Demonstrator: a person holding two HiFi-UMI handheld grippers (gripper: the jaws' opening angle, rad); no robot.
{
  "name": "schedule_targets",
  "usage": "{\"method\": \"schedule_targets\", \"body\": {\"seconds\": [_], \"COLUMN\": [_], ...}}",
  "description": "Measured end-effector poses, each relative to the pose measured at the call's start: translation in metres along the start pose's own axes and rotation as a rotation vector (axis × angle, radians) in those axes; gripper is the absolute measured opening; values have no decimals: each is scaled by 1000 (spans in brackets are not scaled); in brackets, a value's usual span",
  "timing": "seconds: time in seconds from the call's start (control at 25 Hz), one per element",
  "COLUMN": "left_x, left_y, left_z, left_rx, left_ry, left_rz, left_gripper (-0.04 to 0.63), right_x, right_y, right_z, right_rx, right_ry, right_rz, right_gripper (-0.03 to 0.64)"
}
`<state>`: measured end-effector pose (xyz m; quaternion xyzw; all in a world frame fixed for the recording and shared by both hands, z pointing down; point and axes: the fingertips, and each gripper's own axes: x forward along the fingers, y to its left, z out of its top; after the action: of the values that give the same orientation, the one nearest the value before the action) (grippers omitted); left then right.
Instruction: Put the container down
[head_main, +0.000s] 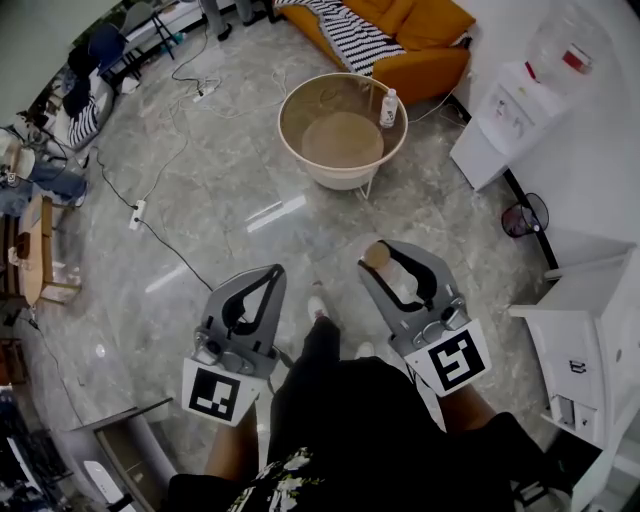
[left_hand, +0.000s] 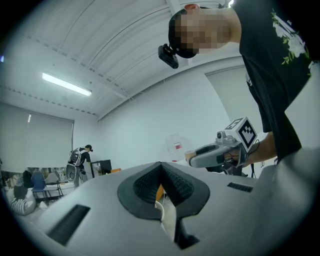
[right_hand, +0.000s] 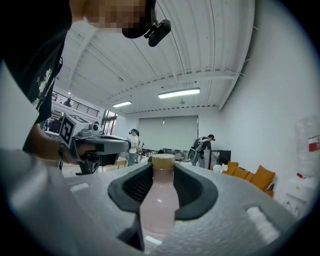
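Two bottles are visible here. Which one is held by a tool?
The pink bottle with the tan cap, clamped in the right tool. The other bottle stands free on the round table.

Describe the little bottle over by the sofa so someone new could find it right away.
Find the orange sofa at the top of the head view; in front of it stands a round cream tub table. The bottle stands upright just inside its right rim, the only thing in it.
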<state>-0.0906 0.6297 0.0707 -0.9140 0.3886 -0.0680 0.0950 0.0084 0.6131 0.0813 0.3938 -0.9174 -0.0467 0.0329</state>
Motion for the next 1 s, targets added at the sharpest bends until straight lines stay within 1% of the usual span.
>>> {"method": "schedule_targets", "body": {"seconds": [0.08, 0.2, 0.36, 0.52, 0.6, 0.76, 1.0], "left_x": [1, 9, 18, 27, 33, 36, 23], "left_y": [20, 47, 81, 107, 116, 135, 177], "left_z": [-6, -14, -18, -26, -30, -38, -50], "left_rx": [5, 44, 0, -15, -13, 20, 7], "left_ry": [8, 30, -10, -23, -28, -29, -19], "left_rz": [11, 21, 13, -19, -37, -69, -48], "left_gripper": [2, 2, 2, 2, 2, 2, 2], "right_x": [15, 33, 57, 83, 95, 118, 156], "right_y": [-4, -14, -23, -26, -29, -35, -29], "right_z": [3, 6, 8, 9, 8, 4, 4], "right_rx": [-4, -7, -8, -21, -19, -15, -7], "right_ry": [-1, 7, 14, 12, 11, -3, -6], "right_rz": [-6, -17, -38, -49, -56, -83, -84], "right_gripper": [121, 121, 121, 121, 121, 121, 121]}}
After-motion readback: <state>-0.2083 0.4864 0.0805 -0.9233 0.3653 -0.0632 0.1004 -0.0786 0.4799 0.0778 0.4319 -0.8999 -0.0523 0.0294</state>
